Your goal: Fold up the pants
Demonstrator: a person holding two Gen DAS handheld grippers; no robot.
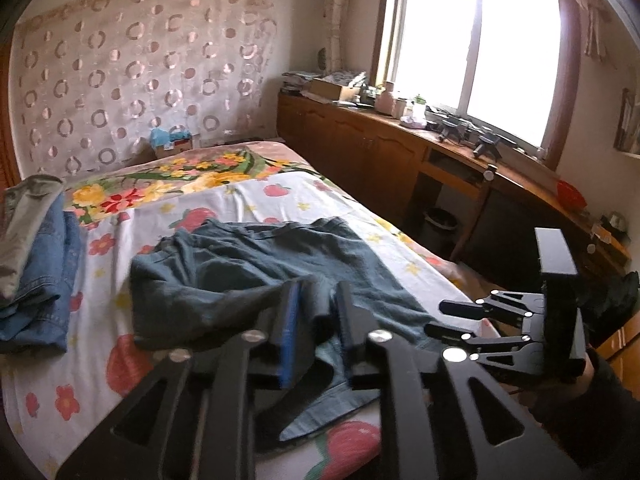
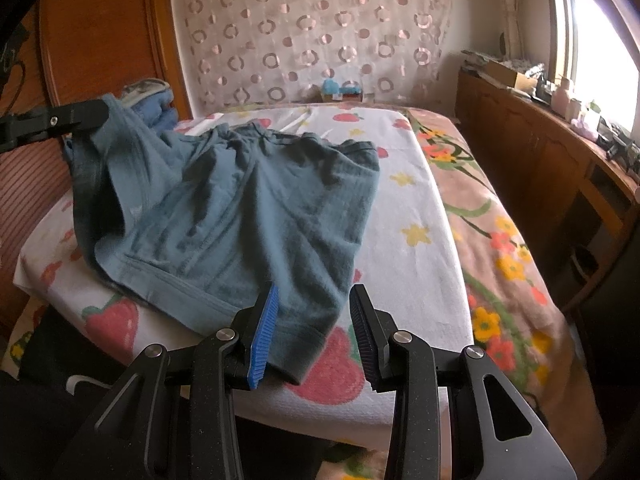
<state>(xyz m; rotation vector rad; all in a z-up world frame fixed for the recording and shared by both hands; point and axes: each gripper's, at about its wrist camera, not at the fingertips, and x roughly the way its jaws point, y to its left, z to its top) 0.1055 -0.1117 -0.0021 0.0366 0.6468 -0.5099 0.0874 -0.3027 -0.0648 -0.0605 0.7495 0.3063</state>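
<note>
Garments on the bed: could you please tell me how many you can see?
3: the teal pants spread mid-bed, and blue jeans with a grey garment on top, stacked beside them. Others may be hidden underneath.

The pants (image 2: 248,216) lie across the bed (image 2: 424,240) near its foot edge. A stack of folded clothes (image 1: 36,260) sits at the bed's left edge. A box (image 1: 172,142) rests at the head edge.

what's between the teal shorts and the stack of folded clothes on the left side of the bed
Only bare strawberry-print sheet. The left wrist view shows that strip separating the teal shorts from the stack of folded clothes; nothing else lies there.
</note>
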